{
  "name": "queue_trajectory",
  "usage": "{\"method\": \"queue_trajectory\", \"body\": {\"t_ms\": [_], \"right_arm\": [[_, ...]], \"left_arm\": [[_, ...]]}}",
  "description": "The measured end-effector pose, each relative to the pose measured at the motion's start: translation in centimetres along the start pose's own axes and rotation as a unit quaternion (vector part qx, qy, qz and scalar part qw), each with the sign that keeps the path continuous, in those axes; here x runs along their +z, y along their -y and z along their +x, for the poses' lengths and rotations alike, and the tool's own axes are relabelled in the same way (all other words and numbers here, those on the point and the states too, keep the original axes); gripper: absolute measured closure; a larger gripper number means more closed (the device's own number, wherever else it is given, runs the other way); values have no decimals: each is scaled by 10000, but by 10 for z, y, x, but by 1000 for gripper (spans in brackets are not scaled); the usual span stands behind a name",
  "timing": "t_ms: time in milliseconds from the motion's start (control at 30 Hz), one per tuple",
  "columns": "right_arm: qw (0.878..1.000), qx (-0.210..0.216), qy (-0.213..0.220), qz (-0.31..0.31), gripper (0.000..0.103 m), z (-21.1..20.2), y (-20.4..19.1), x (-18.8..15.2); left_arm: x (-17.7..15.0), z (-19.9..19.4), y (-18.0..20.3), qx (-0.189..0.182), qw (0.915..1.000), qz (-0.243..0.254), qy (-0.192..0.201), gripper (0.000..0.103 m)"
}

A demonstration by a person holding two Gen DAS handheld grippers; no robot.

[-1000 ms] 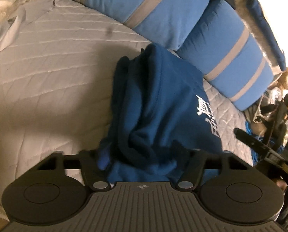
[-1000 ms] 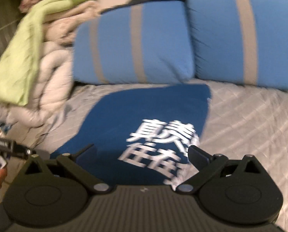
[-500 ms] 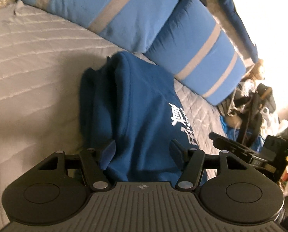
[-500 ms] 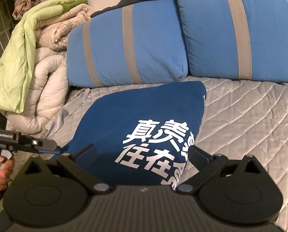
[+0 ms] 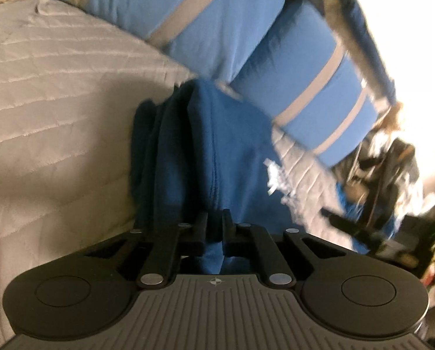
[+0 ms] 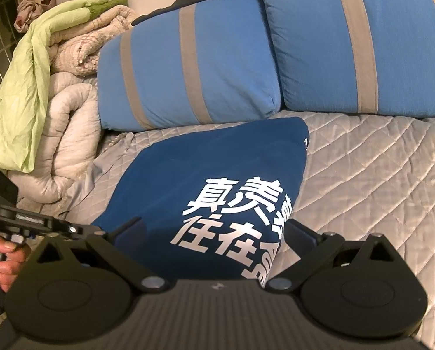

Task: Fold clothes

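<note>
- Jaws of my left gripper (image 5: 215,227) are almost shut, pinching a fold of the dark blue shirt with white letters (image 5: 211,151).
- My right gripper (image 6: 213,229) is wide open, low over the shirt, holding nothing.
- The shirt lies folded on the grey quilted bed cover (image 6: 378,175).

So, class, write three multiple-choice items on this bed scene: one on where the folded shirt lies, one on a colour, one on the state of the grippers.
1. Where does the navy shirt lie?
A. on the grey quilt, before the blue pillows
B. on top of the pillows
C. on the floor

2. What colour is the shirt's printed lettering?
A. yellow
B. white
C. red

3. How does the left gripper stand?
A. wide open above the quilt
B. shut on nothing
C. shut on a fold of the shirt

Key: 1 A, quilt shows around it; 2 B, white characters; 3 C, cloth sits pinched between the fingers, while the right gripper is open.
</note>
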State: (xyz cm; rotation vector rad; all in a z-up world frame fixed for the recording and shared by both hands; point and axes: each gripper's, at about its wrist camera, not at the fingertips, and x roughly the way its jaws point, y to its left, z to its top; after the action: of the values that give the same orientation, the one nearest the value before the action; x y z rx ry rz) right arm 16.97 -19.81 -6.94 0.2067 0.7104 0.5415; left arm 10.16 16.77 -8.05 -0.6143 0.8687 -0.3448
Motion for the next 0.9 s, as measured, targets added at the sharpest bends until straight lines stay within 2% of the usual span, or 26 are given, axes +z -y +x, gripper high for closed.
{"method": "queue_trajectory", "body": {"t_ms": [67, 133, 367, 567, 733, 900], "right_arm": [[10000, -5, -9, 12, 0, 0, 1, 0], [10000, -1, -29, 31, 0, 1, 2, 0], [9999, 29, -140, 77, 0, 3, 5, 0], [9994, 48, -322, 123, 0, 8, 5, -3], [9975, -93, -664, 209, 0, 20, 9, -7], [9908, 162, -1195, 607, 0, 36, 14, -12]], "left_arm": [[0, -12, 0, -30, 9998, -121, 154, 95], [-1, -19, 1, 113, 9997, -107, 201, 95], [-12, -9, -6, 807, 9967, -87, -27, 95], [-18, 2, -9, 1199, 9927, 17, -163, 94], [-22, 4, -3, 1394, 9899, 154, -187, 94], [-23, 3, -1, 1393, 9900, 183, -111, 90]]}}
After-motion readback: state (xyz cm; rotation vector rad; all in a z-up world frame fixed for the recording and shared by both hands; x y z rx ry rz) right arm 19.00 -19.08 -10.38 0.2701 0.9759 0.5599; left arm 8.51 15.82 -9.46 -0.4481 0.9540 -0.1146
